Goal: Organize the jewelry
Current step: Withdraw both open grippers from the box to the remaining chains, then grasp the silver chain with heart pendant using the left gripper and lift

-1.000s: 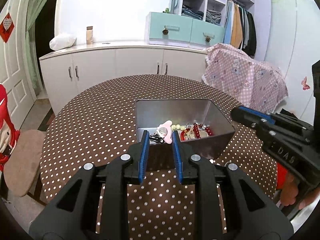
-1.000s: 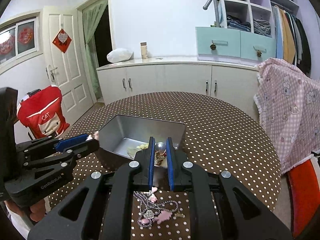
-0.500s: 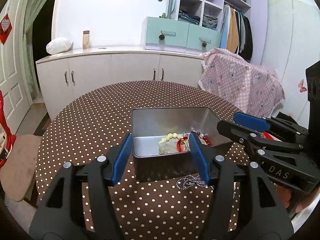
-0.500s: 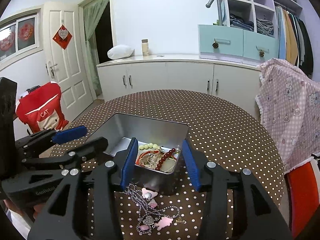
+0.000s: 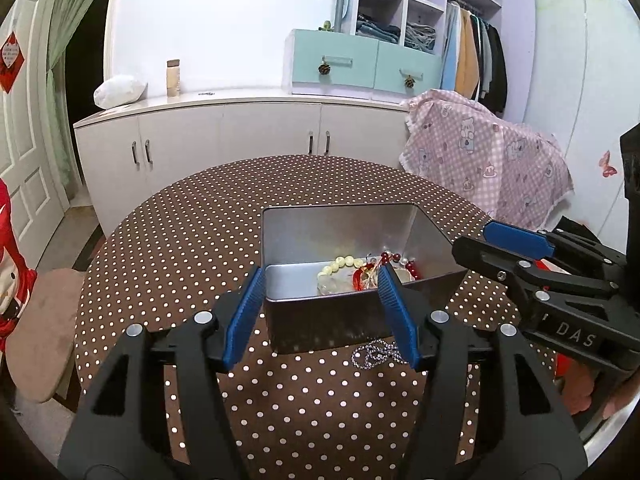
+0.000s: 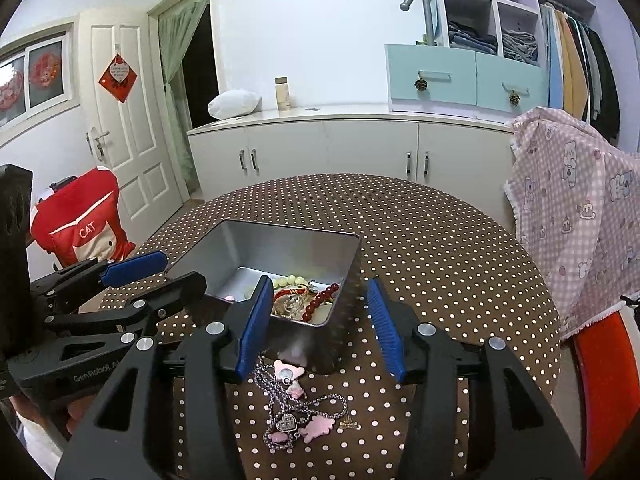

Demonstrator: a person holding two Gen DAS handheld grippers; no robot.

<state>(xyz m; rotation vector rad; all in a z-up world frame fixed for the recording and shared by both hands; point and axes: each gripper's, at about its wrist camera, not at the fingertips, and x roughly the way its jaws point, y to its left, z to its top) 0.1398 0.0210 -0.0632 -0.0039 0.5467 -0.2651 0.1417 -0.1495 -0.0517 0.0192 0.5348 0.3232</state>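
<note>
I'm holding both grippers spread wide and empty just in front of the metal tin [image 6: 280, 248] on the polka-dot table [image 6: 440, 248]. The left gripper [image 5: 320, 280] is hanging over the tin's near wall, jaws apart; the right gripper [image 6: 316, 292] is sitting at the tin's near right corner, also apart, gripping nothing.

I'm reading the task as partly done: pale green beads [image 5: 340, 262], a red bead bracelet [image 6: 320, 302] and some tangled pieces are lying inside the tin. Still outside: a silver chain necklace [image 6: 296, 404] with pink charms and a heart pendant, lying on the cloth right against the tin's front wall, below the right gripper. That chain is what's left, as far as I can tell.
</note>
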